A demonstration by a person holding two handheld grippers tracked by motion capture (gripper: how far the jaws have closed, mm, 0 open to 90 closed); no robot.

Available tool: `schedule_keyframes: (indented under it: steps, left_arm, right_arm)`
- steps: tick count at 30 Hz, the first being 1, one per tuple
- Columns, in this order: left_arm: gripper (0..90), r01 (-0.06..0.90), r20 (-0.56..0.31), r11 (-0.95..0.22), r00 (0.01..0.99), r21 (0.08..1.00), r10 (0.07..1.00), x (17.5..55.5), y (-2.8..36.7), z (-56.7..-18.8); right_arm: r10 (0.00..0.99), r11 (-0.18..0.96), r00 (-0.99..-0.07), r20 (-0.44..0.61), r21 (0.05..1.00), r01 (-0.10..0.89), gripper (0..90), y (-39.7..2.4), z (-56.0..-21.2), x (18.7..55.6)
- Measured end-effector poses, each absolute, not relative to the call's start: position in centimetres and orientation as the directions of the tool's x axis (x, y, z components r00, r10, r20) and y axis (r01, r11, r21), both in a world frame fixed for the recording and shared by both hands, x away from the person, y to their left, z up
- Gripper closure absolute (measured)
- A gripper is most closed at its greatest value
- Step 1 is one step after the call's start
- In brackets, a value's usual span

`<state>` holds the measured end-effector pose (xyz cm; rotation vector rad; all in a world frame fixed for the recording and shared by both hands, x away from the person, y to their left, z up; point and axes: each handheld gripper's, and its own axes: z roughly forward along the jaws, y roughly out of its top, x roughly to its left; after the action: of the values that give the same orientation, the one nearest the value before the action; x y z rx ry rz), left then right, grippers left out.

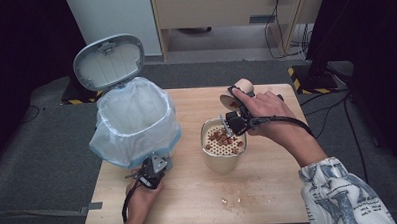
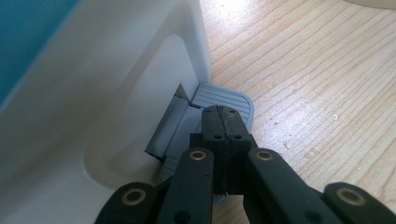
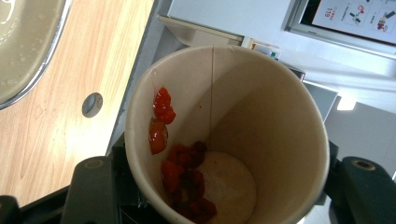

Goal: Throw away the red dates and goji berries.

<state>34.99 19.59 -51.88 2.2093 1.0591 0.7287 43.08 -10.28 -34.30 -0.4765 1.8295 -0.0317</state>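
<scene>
Wooden table (image 1: 269,189) bears a lined bin (image 1: 134,119), lid up. Right gripper (image 1: 235,106) clamps a tilted paper cup (image 3: 224,140) with red bits (image 3: 184,179) above a strainer tub (image 1: 222,146); left gripper (image 2: 223,122), clenched empty, presses the bin's pedal (image 2: 224,100).

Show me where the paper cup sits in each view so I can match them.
High view: paper cup above centre, tipped in the right gripper over the strainer container.
Right gripper view: cup at centre, red bits inside.
Left gripper view: not in it.
Shared landmark: wooden table.
</scene>
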Motion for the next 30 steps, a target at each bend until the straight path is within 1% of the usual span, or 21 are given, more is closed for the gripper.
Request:
schedule_keyframes:
  steps: [5, 19, 30]
  left_arm:
    - [89.7, 0.499, 0.222, -0.518, 0.536, 0.694, 0.814, 35.0, 19.6, -51.9]
    - [89.6, 0.5, 0.221, -0.517, 0.536, 0.695, 0.815, 35.0, 19.6, -51.9]
    - [89.7, 0.499, 0.221, -0.517, 0.536, 0.696, 0.815, 35.0, 19.6, -51.9]
  right_arm:
    - [-0.296, 0.929, -0.241, -0.924, -0.22, -0.299, 35.3, -10.6, -33.9, 43.3]
    - [-0.13, 0.957, -0.286, -0.949, -0.045, -0.286, 35.1, -12.2, -31.5, 43.7]
    - [0.072, 0.951, -0.376, -0.924, 0.177, -0.253, 35.0, -14.3, -30.0, 44.5]
